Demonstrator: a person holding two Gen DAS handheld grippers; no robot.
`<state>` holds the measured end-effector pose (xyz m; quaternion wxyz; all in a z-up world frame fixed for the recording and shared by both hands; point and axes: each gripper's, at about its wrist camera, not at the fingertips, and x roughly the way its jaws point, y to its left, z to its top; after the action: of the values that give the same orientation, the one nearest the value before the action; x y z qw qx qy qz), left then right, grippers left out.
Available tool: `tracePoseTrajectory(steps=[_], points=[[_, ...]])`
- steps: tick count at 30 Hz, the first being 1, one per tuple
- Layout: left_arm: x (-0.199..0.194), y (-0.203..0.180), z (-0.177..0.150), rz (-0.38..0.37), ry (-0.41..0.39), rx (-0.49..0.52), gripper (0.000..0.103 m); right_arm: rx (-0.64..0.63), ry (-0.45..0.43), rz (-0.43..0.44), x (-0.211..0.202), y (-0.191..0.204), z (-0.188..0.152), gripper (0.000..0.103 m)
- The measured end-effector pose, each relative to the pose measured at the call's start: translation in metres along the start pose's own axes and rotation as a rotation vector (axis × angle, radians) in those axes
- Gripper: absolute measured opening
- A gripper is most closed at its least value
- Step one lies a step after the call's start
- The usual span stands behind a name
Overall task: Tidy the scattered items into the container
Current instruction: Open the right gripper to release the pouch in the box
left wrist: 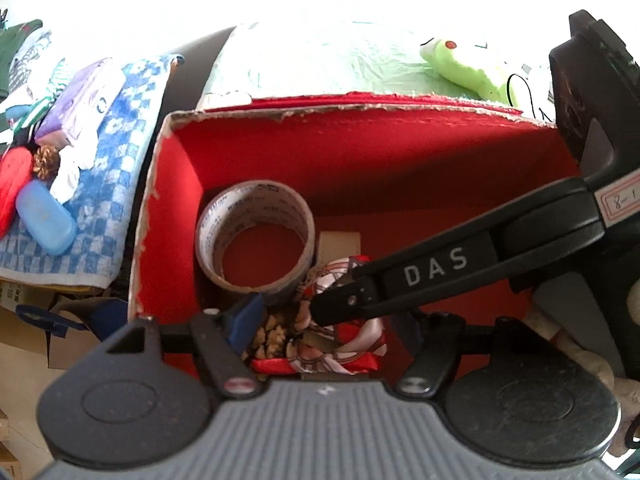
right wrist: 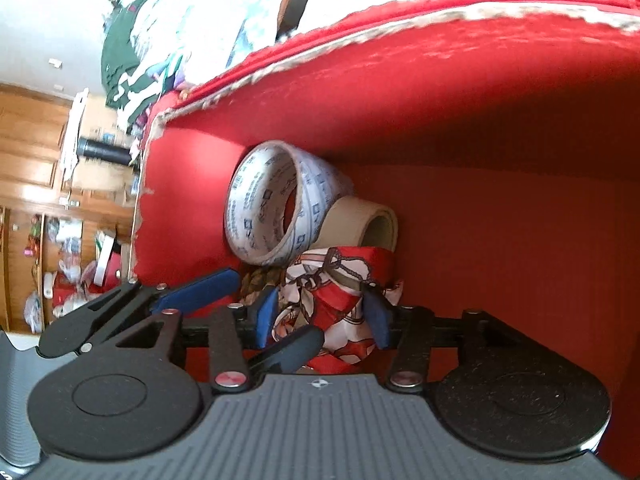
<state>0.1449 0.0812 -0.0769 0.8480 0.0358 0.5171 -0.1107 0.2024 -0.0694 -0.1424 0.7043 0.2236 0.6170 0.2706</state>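
Observation:
A red cardboard box [left wrist: 360,152] holds a printed tape roll [left wrist: 256,244], a beige tape roll [right wrist: 360,224], a pine cone [left wrist: 272,332] and a red-and-white patterned scarf [right wrist: 340,300]. My right gripper [right wrist: 326,316] is inside the box with its blue fingers around the scarf; it also reaches in from the right in the left wrist view [left wrist: 340,300]. My left gripper [left wrist: 328,320] hovers open over the box's near edge, above the scarf and pine cone.
A blue checked towel [left wrist: 108,184] lies left of the box with a blue case [left wrist: 44,216], a red item [left wrist: 14,176], a second pine cone [left wrist: 46,160] and a purple pack [left wrist: 80,100]. A green plush frog [left wrist: 468,68] lies behind the box.

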Motion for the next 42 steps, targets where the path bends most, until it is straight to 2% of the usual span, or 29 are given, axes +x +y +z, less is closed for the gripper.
tracePoseTrajectory(steps=[5,9,14,16,20,25,34,42], points=[[-0.005,0.0,-0.009,-0.029,-0.031,0.003,0.072,0.027,-0.031,0.037,-0.002,-0.006,0.0,0.054],[0.017,-0.007,-0.004,-0.029,-0.042,-0.007,0.071,0.044,-0.033,0.019,-0.002,-0.006,-0.001,0.054],[0.02,-0.004,-0.003,-0.024,-0.052,-0.034,0.071,0.049,-0.052,0.016,-0.006,-0.008,-0.004,0.053],[0.021,-0.006,-0.003,-0.021,-0.056,-0.031,0.075,0.052,-0.055,0.017,-0.006,-0.009,-0.004,0.053],[0.025,-0.013,-0.003,0.021,-0.066,0.005,0.078,0.058,-0.057,0.011,-0.007,-0.008,-0.005,0.054],[0.027,-0.009,-0.004,0.012,-0.079,-0.004,0.078,0.049,-0.066,0.002,-0.008,-0.006,-0.005,0.054],[0.032,-0.024,-0.009,0.094,-0.09,0.061,0.08,0.042,-0.083,-0.005,-0.01,-0.004,-0.007,0.054],[0.032,-0.026,-0.01,0.11,-0.091,0.066,0.082,0.039,-0.09,-0.014,-0.011,-0.003,-0.008,0.054]])
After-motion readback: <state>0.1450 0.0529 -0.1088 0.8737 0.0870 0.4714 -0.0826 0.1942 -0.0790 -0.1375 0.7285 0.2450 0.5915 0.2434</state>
